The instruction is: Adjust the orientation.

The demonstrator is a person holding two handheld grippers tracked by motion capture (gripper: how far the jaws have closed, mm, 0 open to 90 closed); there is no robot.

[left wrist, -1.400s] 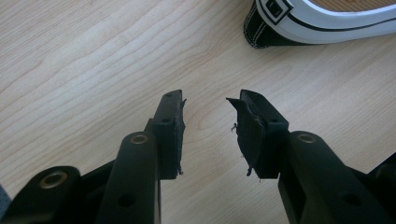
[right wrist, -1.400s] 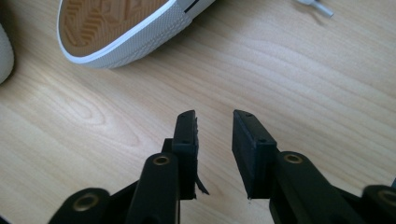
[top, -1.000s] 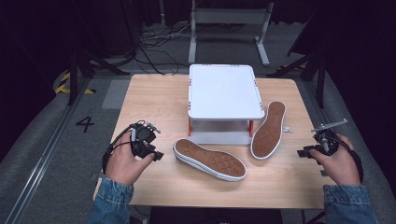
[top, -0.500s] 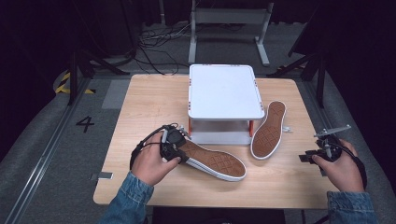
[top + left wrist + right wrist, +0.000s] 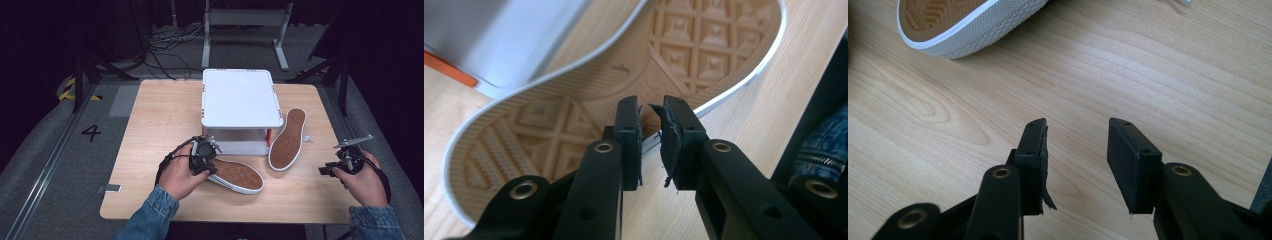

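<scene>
Left tongs [image 5: 651, 135] seemingly gripping shoe [image 5: 589, 100] rim

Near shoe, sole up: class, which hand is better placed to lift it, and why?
Left. The left gripper has just closed on the near shoe's rim; the right gripper hangs open over bare table.

Both forearms wear blue denim sleeves with stitched cuffs; a fold of the same denim with a zip-like seam shows at the edge of the left gripper view. The left gripper [image 5: 204, 156] is a compact black body with small grey metal parts on top and a black cable looping beside it. The right gripper [image 5: 345, 161] is black too, topped by a grey three-cornered plate. Each gripper has two flat black arms with brass-coloured rivets, ending in rectangular black pads [image 5: 630, 131] whose rubber facing is frayed at the edges.
</scene>
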